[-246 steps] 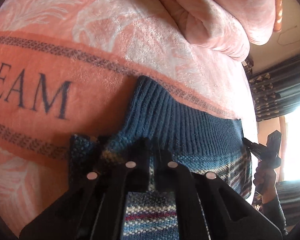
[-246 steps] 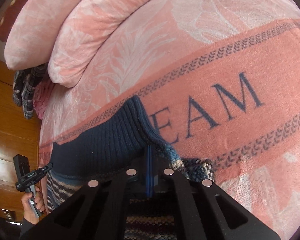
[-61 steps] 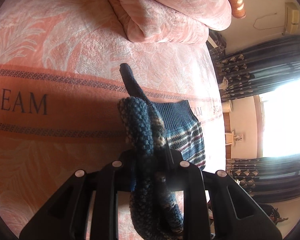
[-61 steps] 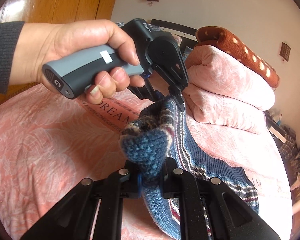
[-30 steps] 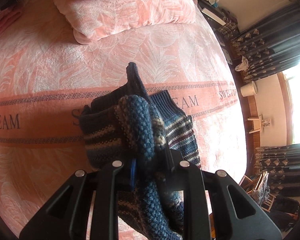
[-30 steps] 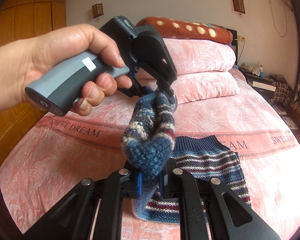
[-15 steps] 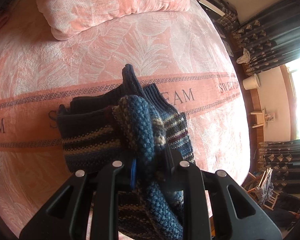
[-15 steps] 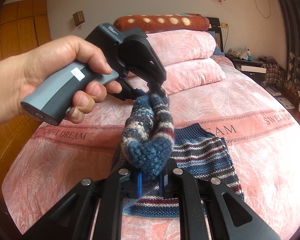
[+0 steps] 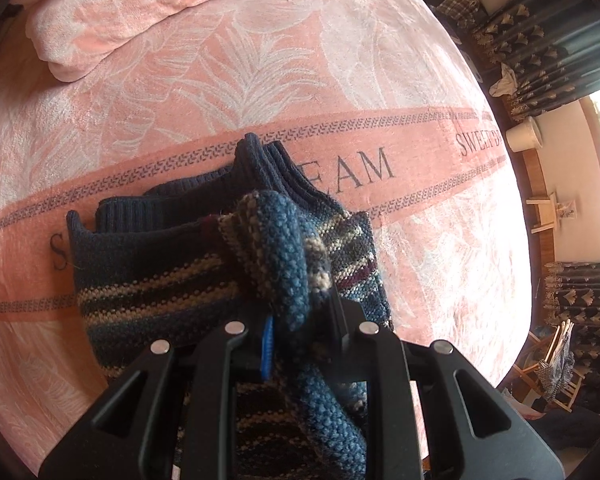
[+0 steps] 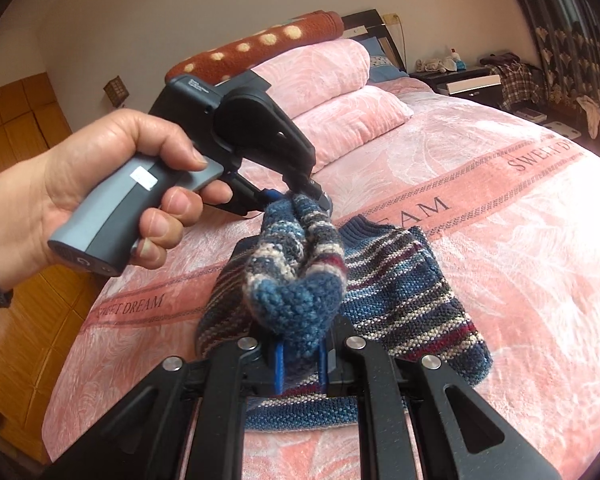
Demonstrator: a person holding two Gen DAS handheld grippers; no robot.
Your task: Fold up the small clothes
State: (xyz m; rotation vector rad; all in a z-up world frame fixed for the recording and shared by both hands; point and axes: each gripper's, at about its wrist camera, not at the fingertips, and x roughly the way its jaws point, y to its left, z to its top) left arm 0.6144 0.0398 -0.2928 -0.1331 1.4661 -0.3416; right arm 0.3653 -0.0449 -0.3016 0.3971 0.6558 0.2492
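Note:
A small striped knit sweater (image 10: 404,292), blue with cream and maroon bands and a dark ribbed hem (image 9: 148,216), lies partly doubled over on the pink bed cover (image 10: 520,264). One bunched edge of it is lifted off the bed. My right gripper (image 10: 300,348) is shut on the near end of that edge. A hand (image 10: 80,184) holds my left gripper (image 10: 300,196), which pinches the far end. In the left wrist view my left gripper (image 9: 300,320) is shut on a thick roll of the sweater (image 9: 280,248).
Stacked pink pillows (image 10: 332,92) and a brown dotted roll (image 10: 260,48) lie at the head of the bed. A nightstand (image 10: 468,80) and dark curtains (image 9: 560,52) stand to the right. Wooden wall panels (image 10: 16,128) are on the left. A white bucket (image 9: 524,136) sits on the floor.
Both grippers have carried the lifted edge down and over the sweater, which now lies closer beneath them and more doubled up. Both stay shut on it.

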